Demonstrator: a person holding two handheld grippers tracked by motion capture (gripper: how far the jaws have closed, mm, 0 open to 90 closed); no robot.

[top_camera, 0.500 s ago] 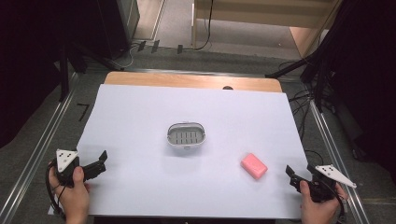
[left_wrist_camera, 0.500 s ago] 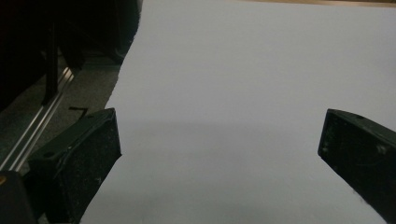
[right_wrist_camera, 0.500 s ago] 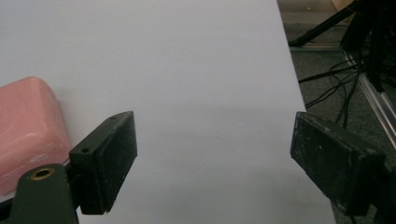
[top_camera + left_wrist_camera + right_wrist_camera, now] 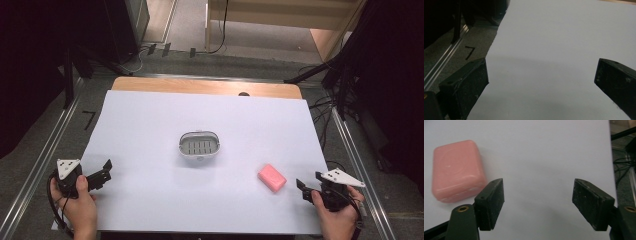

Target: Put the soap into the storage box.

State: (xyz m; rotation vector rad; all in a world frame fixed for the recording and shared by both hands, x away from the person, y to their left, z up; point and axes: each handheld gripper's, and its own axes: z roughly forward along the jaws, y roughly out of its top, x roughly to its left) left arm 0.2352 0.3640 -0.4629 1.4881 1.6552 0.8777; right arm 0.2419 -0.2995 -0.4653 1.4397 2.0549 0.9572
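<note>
Pink soap (image 4: 457, 171) beside open right tongs (image 4: 537, 205)

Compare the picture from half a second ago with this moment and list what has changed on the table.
Hardly anything. The right tool has crept a little toward the pink soap, its jaws open and empty, the bar just off to one side of them. Nothing was gripped or released. The left tool, the soap and the soap dish on the white sheet stayed put.
</note>
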